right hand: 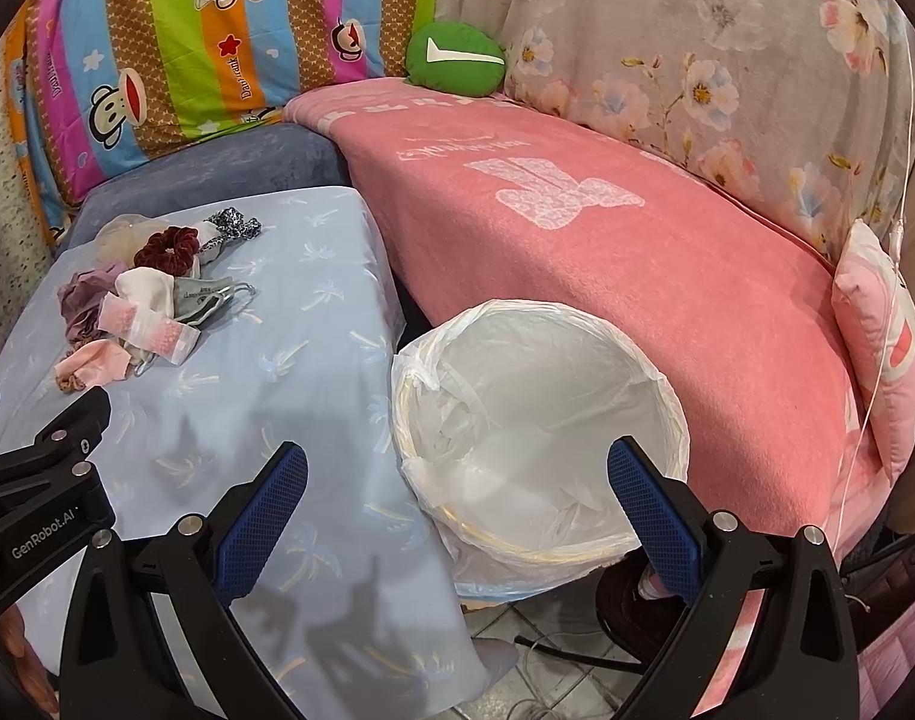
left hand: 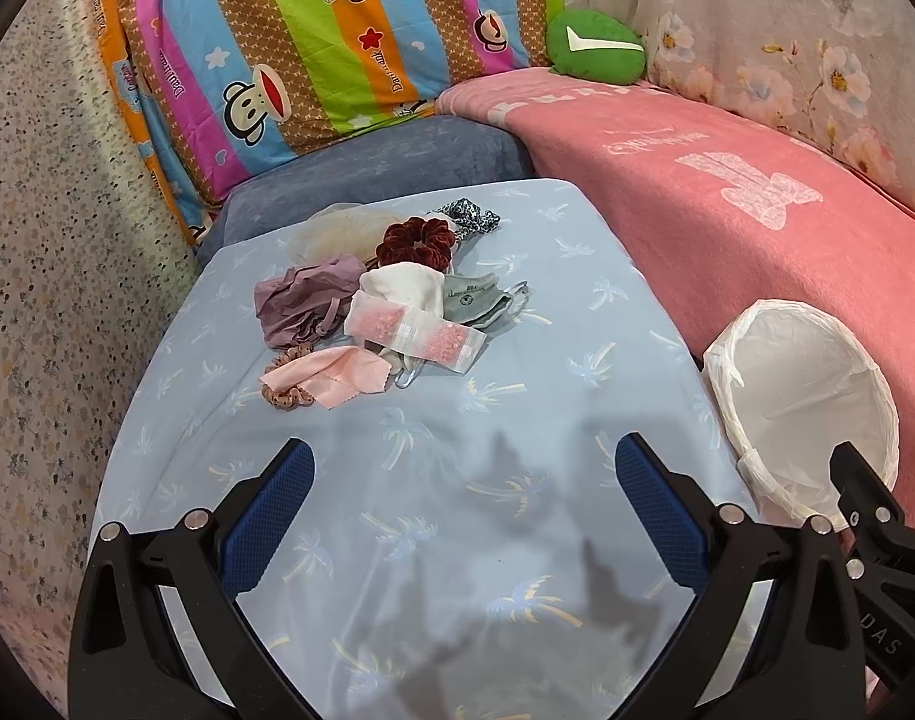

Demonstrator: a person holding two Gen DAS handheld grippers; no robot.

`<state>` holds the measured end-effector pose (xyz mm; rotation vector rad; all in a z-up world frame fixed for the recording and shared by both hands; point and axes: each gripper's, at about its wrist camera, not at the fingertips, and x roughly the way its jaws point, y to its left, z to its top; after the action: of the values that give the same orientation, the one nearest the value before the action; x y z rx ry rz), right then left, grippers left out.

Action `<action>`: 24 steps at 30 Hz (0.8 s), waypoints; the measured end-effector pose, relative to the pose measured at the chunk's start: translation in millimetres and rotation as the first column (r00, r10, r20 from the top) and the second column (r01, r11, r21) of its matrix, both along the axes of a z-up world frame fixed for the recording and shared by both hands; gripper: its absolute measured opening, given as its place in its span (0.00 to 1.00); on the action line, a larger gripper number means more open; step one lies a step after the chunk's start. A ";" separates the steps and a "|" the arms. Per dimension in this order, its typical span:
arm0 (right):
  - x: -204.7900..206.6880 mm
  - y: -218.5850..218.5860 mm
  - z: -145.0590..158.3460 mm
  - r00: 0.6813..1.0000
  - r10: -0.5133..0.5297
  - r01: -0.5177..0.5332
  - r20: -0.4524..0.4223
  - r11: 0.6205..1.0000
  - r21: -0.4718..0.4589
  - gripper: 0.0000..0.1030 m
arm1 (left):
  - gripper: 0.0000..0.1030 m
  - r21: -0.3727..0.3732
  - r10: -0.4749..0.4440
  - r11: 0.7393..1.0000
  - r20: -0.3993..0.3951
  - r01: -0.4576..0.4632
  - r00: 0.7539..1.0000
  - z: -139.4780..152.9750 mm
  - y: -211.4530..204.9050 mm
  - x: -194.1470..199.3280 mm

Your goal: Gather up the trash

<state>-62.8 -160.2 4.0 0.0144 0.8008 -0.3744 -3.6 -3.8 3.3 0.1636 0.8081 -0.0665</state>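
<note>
A pile of small items lies on the light blue palm-print cloth point(left hand: 457, 480): a crumpled purple wrapper point(left hand: 304, 306), a clear bag of pink beads point(left hand: 415, 333), a pink cloth point(left hand: 346, 381), a white cloth point(left hand: 406, 288), a grey face mask point(left hand: 478, 300) and a dark red scrunchie point(left hand: 415, 243). The pile also shows in the right wrist view point(right hand: 151, 306). A white-lined trash bin point(right hand: 541, 420) stands right of the cloth, also in the left wrist view point(left hand: 799, 414). My left gripper point(left hand: 463, 474) is open and empty, short of the pile. My right gripper point(right hand: 457, 480) is open and empty over the bin's near rim.
A pink blanket point(right hand: 607, 252) covers the sofa seat behind the bin. A striped monkey-print pillow point(left hand: 313, 42), a green cushion point(right hand: 457, 60) and a floral cover point(right hand: 727, 60) stand at the back. Tiled floor with cables point(right hand: 547, 648) lies below the bin.
</note>
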 end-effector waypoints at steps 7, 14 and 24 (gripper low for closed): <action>0.0 -0.3 0.2 1.000 0.000 0.000 0.000 1.000 0.000 0.94 | 0.93 0.000 -0.001 1.000 -0.001 0.001 1.000 0.3 0.0 0.2; -0.3 -0.6 0.4 1.000 0.000 0.000 0.001 1.000 -0.001 0.94 | 0.93 0.000 -0.001 1.000 0.000 0.001 1.000 0.4 0.0 0.1; -0.2 -1.2 0.4 1.000 0.001 -0.001 0.003 1.000 0.000 0.94 | 0.93 0.001 -0.003 1.000 0.003 0.003 1.000 0.3 -2.0 -0.7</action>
<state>-63.0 -161.4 4.5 0.0150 0.7979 -0.3734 -4.3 -5.9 3.6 0.1659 0.8044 -0.0690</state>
